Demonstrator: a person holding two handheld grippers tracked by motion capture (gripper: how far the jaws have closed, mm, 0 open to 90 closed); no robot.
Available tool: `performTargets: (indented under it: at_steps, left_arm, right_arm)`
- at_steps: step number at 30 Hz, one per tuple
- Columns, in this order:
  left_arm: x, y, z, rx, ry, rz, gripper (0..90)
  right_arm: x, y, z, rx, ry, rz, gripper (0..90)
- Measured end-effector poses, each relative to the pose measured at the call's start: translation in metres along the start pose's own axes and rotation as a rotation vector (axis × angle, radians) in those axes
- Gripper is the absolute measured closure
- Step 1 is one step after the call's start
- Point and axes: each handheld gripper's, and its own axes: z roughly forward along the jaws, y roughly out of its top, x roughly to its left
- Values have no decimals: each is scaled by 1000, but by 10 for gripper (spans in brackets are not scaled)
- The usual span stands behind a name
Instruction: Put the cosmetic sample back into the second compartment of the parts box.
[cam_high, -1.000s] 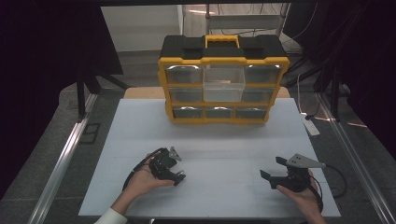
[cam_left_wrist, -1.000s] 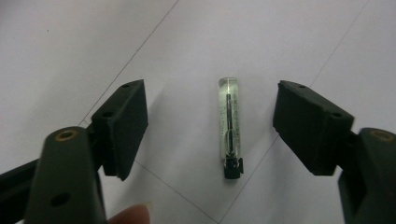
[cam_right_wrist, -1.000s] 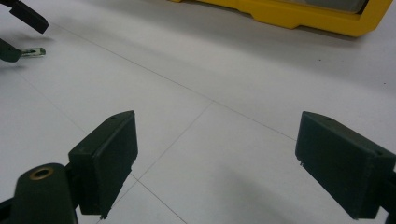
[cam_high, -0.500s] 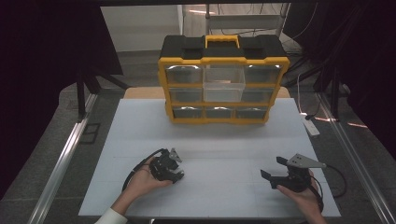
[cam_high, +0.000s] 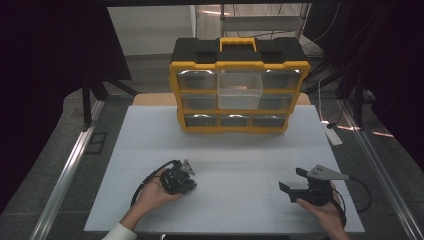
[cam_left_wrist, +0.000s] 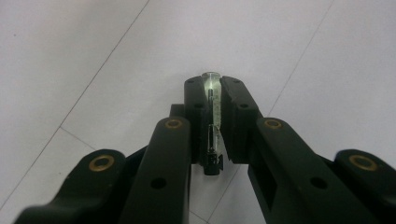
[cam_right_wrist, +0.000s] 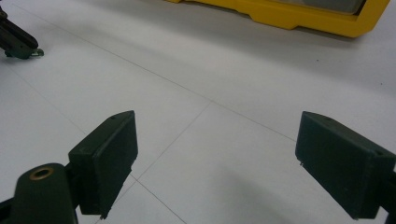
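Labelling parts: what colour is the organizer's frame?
Yellow frame with a black top, clearest in the high view.

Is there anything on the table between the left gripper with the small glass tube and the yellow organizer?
Nothing visible. The left gripper holds the tube, and the white table up to the organizer is bare.

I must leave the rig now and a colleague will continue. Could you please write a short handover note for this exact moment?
Left gripper: jaws shut on a small clear glass-like tube, held low over the white table, front left.
Right gripper: jaws wide open, holds nothing, front right.
Yellow drawer organizer stands upright at the far side of the table; its top middle drawer looks pulled out a little.
Done: tube is picked up.
Left: probably bring the tube to a drawer; which one, I cannot tell.
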Motion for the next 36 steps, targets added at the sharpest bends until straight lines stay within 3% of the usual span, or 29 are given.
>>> performTargets:
  at_steps: [9,36]
  left_arm:
    - [-1,0,-3,-20,8,6,808]
    - [5,-3,-32,-191,6,-38,808]
  right_arm:
    - [0,0,0,-1,0,0,134]
    - [0,0,0,0,-3,4,134]
